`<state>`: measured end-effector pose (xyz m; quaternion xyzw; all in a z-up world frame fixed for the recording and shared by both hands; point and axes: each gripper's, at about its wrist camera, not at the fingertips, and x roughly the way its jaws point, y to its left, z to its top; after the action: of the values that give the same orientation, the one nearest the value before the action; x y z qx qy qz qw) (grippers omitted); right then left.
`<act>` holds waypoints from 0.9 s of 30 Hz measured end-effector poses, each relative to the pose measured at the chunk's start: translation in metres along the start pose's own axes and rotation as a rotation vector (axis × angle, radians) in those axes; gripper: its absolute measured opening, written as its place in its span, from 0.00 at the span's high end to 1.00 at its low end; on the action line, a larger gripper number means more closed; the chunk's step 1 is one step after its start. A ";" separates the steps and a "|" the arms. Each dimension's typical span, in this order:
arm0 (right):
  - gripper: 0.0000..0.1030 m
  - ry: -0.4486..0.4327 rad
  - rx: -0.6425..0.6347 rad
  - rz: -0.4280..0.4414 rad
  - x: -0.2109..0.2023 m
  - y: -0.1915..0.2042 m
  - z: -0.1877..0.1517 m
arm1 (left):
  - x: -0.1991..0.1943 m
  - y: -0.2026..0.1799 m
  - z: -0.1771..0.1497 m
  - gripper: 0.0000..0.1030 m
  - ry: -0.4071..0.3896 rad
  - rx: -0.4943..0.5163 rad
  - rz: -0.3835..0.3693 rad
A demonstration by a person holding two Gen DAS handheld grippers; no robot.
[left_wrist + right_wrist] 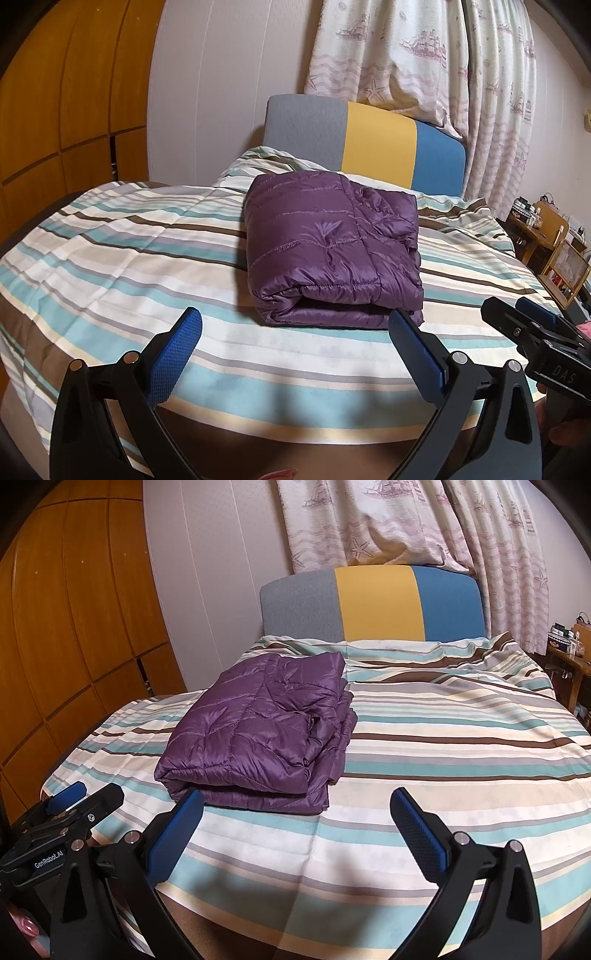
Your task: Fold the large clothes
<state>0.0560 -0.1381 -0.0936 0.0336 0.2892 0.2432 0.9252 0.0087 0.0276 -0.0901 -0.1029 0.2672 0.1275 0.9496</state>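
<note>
A purple quilted puffer jacket (332,247) lies folded into a thick rectangular bundle on the bed, resting on the striped duvet cover (129,258) in bands of teal, cream, grey and brown. Its folded edge faces the cameras. The left gripper (295,332) hovers over the near edge of the bed just short of the jacket, its jaws spread wide and holding nothing. The right gripper (295,812) is beside it, jaws likewise wide and empty. Behind the jacket stands a headboard (380,142) in grey, yellow and blue panels, with a ship-patterned curtain (424,55) above and a wooden wardrobe (74,92) at the left.
</note>
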 end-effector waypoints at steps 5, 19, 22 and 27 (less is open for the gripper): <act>0.02 0.001 0.002 -0.001 0.000 0.000 0.000 | 0.000 0.000 0.000 0.03 0.005 -0.002 -0.002; 0.02 0.007 -0.001 -0.003 0.001 0.000 0.000 | 0.002 -0.001 0.000 0.03 0.012 0.002 -0.004; 0.02 0.008 -0.002 -0.003 0.001 0.000 0.000 | 0.004 -0.001 -0.002 0.03 0.017 0.004 -0.007; 0.02 0.010 -0.002 -0.004 0.001 0.000 0.000 | 0.003 -0.003 -0.003 0.03 0.024 0.002 -0.010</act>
<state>0.0569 -0.1376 -0.0947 0.0311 0.2938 0.2418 0.9243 0.0111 0.0247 -0.0938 -0.1049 0.2782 0.1215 0.9470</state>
